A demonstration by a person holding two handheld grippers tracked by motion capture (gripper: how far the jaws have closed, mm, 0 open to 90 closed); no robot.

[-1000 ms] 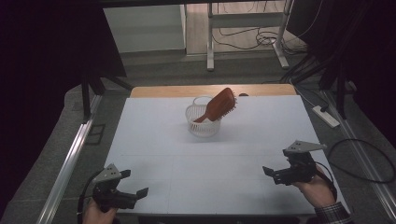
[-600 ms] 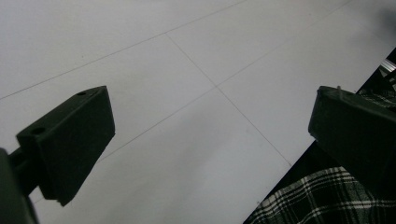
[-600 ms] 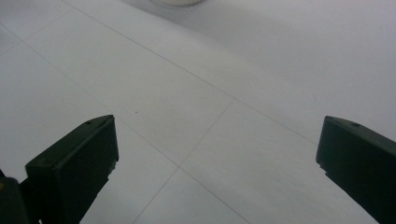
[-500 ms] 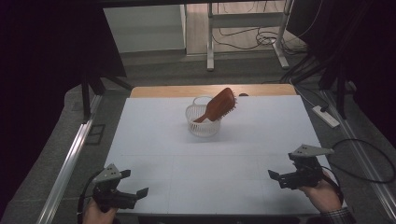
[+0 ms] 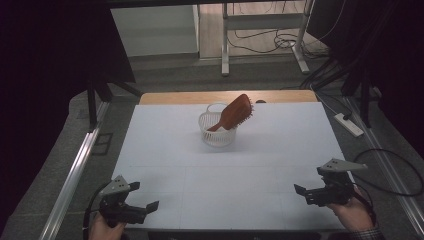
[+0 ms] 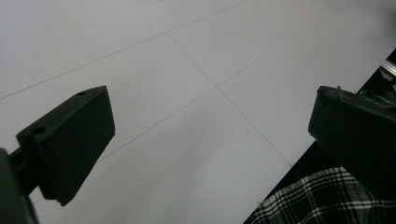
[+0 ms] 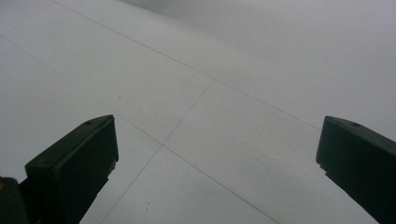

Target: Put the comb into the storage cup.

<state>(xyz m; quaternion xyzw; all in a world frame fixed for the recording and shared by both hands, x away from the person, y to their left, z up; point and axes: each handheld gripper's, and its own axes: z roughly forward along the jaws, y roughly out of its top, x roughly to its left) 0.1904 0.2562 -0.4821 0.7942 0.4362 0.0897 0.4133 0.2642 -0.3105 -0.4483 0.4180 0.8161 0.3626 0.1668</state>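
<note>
Two grippers were held low over the near edge of the white table (image 5: 165,150), one at each corner, and both were released, with nothing between the jaws. The left gripper (image 5: 142,207) was in the person's left hand (image 5: 102,231) at the near left corner; in the left gripper view its two black jaws stood wide apart over the bare white surface, and a piece of checked cloth (image 6: 322,198) showed under the jaw on the right of that view, past the table edge. The right gripper (image 5: 306,194) was in the right hand (image 5: 352,214) at the near right corner, with the grey three-cornered plate on its top. In the right gripper view its jaws were also spread wide, and between them there was only the white surface with thin seam lines.

Far ahead of both grippers, near the far side of the table and about midway between them, stood a small white basket (image 5: 216,135). A brown hairbrush (image 5: 235,112) was leaning in it, tilted, with the handle down inside the basket and the head rising over the rim toward the far right. Both grippers were well apart from the basket and the hairbrush. To the right of the right gripper, beyond the table edge, a white power strip (image 5: 348,124) lay on the floor.
</note>
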